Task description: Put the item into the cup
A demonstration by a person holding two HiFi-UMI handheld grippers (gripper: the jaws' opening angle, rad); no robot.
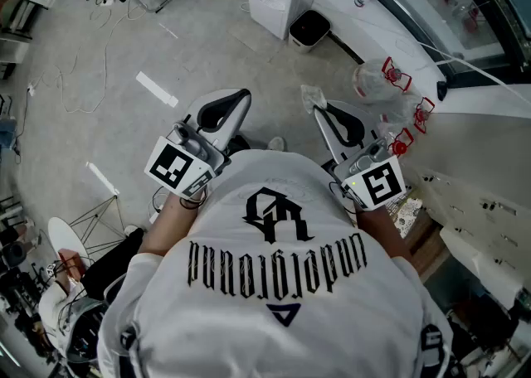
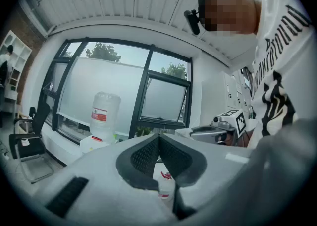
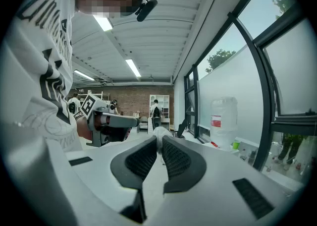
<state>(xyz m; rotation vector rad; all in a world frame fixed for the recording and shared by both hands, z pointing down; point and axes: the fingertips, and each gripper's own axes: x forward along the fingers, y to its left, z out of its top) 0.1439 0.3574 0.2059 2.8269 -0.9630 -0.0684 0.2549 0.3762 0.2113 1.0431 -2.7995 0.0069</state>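
Looking steeply down over a white printed shirt [image 1: 274,285]: left gripper [image 1: 241,97] and right gripper [image 1: 320,113] held side by side at the chest, aimed out over the grey floor [image 1: 99,61]. Left jaws pressed together on nothing, as read along them in the left gripper view. Right jaws clamped at their very tips on a small pale crumpled item [image 1: 313,98], a whitish lump in the right gripper view.

Probably the carrying step: item in the grip, not yet in any cup. No cup made out in any view. Next, likely locating one, perhaps toward the white bench [image 1: 489,132] on the right, then bringing the item over its mouth before parting the jaws.

Only in the gripper views: tall windows and a large water bottle [image 3: 223,118]. Only in the head view: clear containers with red fittings [image 1: 369,82] by the bench.
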